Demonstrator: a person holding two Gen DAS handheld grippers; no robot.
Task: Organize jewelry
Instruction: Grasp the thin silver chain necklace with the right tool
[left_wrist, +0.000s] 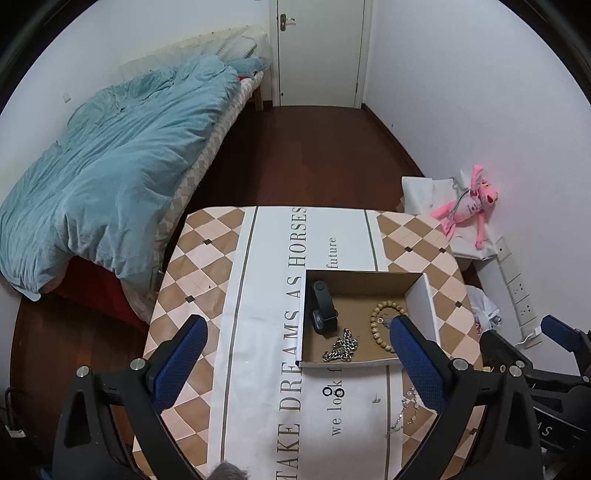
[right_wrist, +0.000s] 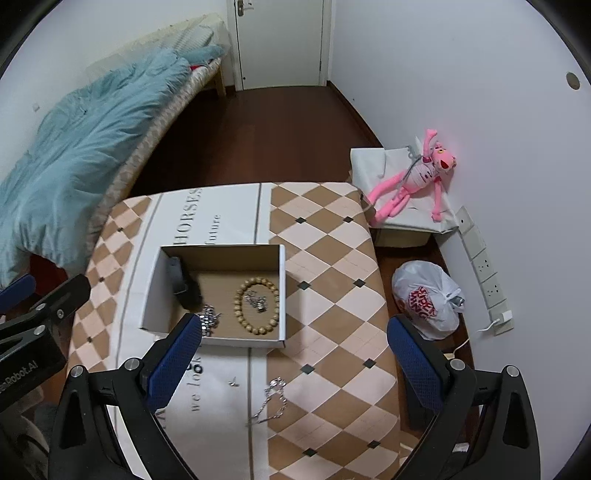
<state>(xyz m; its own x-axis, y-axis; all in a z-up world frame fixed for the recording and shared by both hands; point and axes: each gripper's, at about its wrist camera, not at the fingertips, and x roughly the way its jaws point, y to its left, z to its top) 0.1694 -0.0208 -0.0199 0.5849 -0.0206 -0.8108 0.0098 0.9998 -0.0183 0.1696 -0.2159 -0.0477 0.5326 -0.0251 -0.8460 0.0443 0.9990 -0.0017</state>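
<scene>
An open cardboard box (left_wrist: 421, 306) (right_wrist: 282, 295) stands on the table. It holds a black smartwatch (left_wrist: 323, 308) (right_wrist: 184, 286), a silver chain (left_wrist: 341, 349) (right_wrist: 208, 319), a wooden bead bracelet (left_wrist: 378, 325) (right_wrist: 255, 306) and a small silver piece (right_wrist: 256, 301) inside the bracelet's ring. On the cloth in front of the box lie a thin silver necklace (left_wrist: 404, 411) (right_wrist: 271, 400), a small stud (left_wrist: 376, 398) (right_wrist: 233, 382) and two black rings (left_wrist: 333, 391). My left gripper (left_wrist: 297, 325) and right gripper (right_wrist: 295, 325) are both open and empty, above the table's near side.
The table carries a checkered cloth with printed text (left_wrist: 295, 295) (right_wrist: 332, 295). A bed with a blue duvet (left_wrist: 110, 166) stands to the left. A pink plush toy (right_wrist: 417, 181) and a white plastic bag (right_wrist: 426, 299) are at the right, by the wall's power strip (right_wrist: 487, 273).
</scene>
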